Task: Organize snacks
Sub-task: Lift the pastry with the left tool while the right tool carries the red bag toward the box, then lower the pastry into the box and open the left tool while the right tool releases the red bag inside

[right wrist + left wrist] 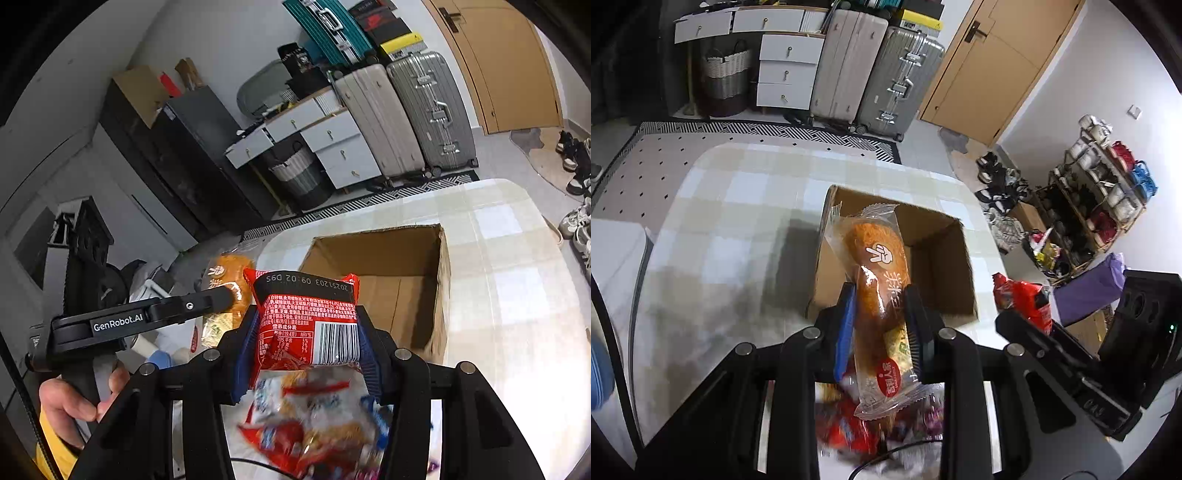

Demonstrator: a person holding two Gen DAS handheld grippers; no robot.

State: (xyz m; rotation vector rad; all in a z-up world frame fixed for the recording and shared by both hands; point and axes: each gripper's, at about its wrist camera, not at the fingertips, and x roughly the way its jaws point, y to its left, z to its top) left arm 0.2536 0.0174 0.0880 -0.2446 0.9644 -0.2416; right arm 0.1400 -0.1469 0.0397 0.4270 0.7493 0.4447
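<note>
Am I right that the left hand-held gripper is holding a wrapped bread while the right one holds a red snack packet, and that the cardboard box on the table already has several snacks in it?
Not quite: the cardboard box is empty, as the right wrist view shows. The rest stands: the left hand-held gripper holds the wrapped bread, and the right hand-held gripper holds the red snack packet.
</note>
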